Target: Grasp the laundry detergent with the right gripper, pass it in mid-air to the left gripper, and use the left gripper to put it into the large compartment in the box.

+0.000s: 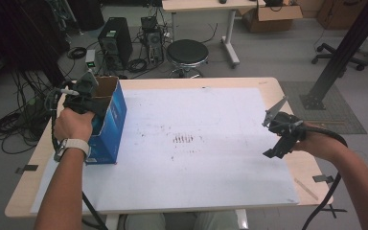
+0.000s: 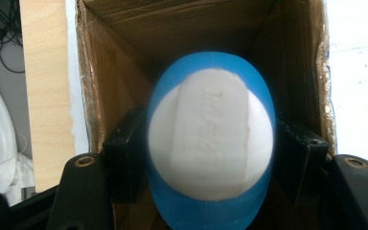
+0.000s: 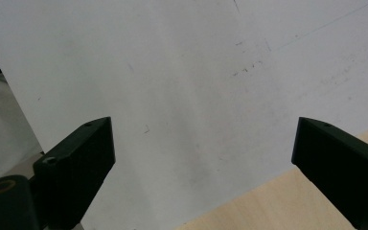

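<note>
Left of frame, the left claw grips a blue-and-white egg over the box mouth. Right claw gapes empty. Released crooked, the egg may strike the rim.

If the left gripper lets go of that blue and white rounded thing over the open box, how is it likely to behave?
The blue and white rounded object looks smooth and egg-shaped, so it may slip if the jaws ease, and would probably roll or rock on landing. It is held over the cardboard box, whose walls should contain it. It seems rigid: the left gripper leaves no visible dent.
</note>
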`<state>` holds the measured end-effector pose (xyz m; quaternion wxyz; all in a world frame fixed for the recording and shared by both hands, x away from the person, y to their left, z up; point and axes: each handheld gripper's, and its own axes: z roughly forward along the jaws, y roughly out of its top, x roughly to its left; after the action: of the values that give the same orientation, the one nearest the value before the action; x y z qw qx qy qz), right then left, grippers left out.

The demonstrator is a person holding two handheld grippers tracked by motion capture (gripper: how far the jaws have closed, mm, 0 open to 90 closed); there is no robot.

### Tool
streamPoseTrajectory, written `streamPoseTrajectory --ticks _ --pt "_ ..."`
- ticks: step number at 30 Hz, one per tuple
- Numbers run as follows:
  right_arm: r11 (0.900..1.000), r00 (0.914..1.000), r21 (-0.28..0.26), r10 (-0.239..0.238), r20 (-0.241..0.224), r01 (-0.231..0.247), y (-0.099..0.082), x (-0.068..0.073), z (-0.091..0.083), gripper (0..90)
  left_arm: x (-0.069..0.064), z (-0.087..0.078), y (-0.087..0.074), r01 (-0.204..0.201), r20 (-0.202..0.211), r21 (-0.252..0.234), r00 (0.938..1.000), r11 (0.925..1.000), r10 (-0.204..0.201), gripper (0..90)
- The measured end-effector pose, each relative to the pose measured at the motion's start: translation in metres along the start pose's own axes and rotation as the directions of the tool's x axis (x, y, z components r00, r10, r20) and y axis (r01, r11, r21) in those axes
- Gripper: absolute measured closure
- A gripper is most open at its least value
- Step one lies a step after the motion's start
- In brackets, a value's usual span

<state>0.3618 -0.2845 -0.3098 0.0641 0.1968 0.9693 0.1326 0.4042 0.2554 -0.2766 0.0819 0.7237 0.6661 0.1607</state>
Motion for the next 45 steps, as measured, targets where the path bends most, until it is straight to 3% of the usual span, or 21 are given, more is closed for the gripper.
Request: streamPoseTrajectory --ticks 5,11,19,25,30,35,45 --pt "1.0000 1.0000 0.001 -0.006 -0.002 0.006 0.001 0.001 0.000 7.5 0.001 -0.001 -0.001 -0.006 0.015 0.003 0.9999 1.0000 0.006 36.5" --pt "0.9999 0.9999 0.002 -0.015 -0.002 0.015 0.004 0.003 0.000 7.6 0.005 -0.007 -0.003 0.014 0.029 -0.014 0.9995 0.9998 -0.013 29.7" --pt "0.9999 0.9999 -0.003 -0.016 -0.001 0.016 0.003 0.004 -0.002 7.6 0.008 -0.023 -0.001 0.019 0.051 -0.039 0.9985 0.9990 -0.017 25.7" --pt "0.9999 0.9999 -0.005 -0.011 0.002 0.011 0.002 0.005 -0.005 7.6 0.009 -0.038 0.001 0.010 0.046 -0.047 0.9989 0.9989 -0.008 21.6" --pt "0.9999 1.0000 -0.007 -0.008 0.002 0.008 0.002 0.006 -0.008 7.6 0.005 -0.052 0.003 -0.020 0.035 -0.050 0.9991 0.9985 0.022 17.2" --pt "1.0000 1.0000 -0.009 -0.004 0.003 0.004 0.003 0.006 -0.010 7.5 -0.004 -0.069 0.004 -0.076 0.019 -0.032 0.9969 0.9966 0.076 13.8" --pt "0.9998 0.9999 -0.015 -0.014 0.002 0.014 0.006 0.009 -0.013 7.4 -0.022 -0.100 0.004 -0.141 0.032 -0.061 0.9891 0.9881 0.143 10.5"
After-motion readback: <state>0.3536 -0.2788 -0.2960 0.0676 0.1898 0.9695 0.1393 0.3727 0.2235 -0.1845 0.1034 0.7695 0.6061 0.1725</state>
